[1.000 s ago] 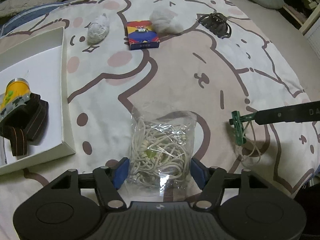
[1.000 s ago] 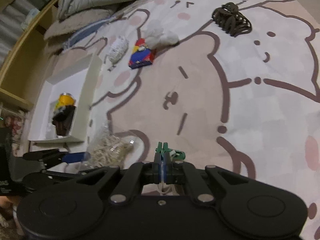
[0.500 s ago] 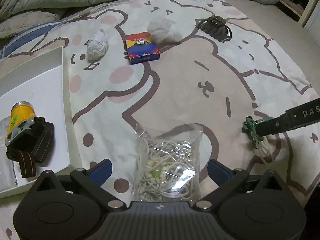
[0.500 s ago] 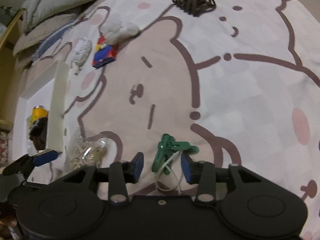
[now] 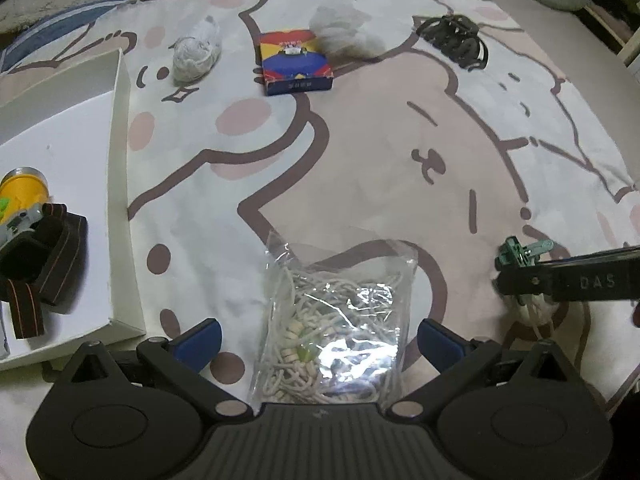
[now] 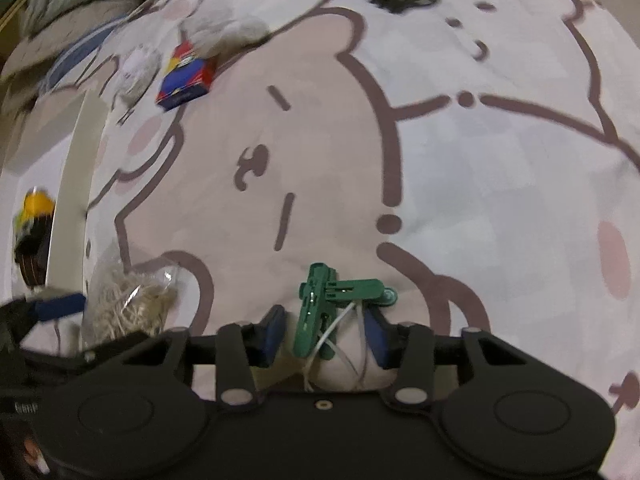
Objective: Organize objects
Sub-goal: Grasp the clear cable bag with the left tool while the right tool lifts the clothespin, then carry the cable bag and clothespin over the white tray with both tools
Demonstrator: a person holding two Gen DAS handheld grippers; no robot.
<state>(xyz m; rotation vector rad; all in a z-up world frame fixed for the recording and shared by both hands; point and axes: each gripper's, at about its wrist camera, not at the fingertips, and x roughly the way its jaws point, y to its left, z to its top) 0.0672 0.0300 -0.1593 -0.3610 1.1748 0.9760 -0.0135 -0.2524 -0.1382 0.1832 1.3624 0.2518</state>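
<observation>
A clear bag of white cord (image 5: 336, 320) lies on the cartoon-print bedspread between the fingers of my left gripper (image 5: 318, 336). That gripper is open wide, and its blue pads stand clear of the bag on both sides. The same bag (image 6: 124, 304) shows at the lower left of the right wrist view. A green clip (image 6: 320, 308) with a white string lies between the jaws of my right gripper (image 6: 325, 330). Those jaws are closing, with gaps still showing at both pads. In the left wrist view the clip (image 5: 516, 250) pokes out past a right finger (image 5: 560, 280).
A white box (image 5: 120, 200) at the left holds a yellow can (image 5: 22, 184) and a dark strap (image 5: 44, 256). Farther back lie a white wad (image 5: 198, 50), a red-blue card box (image 5: 294, 62), a crumpled tissue (image 5: 344, 36) and a dark hair claw (image 5: 456, 38).
My left jaws opened wide and let go of the bag. My right jaws opened off the green clip, which now lies on the bed, and have since narrowed a little. The right gripper sank.
</observation>
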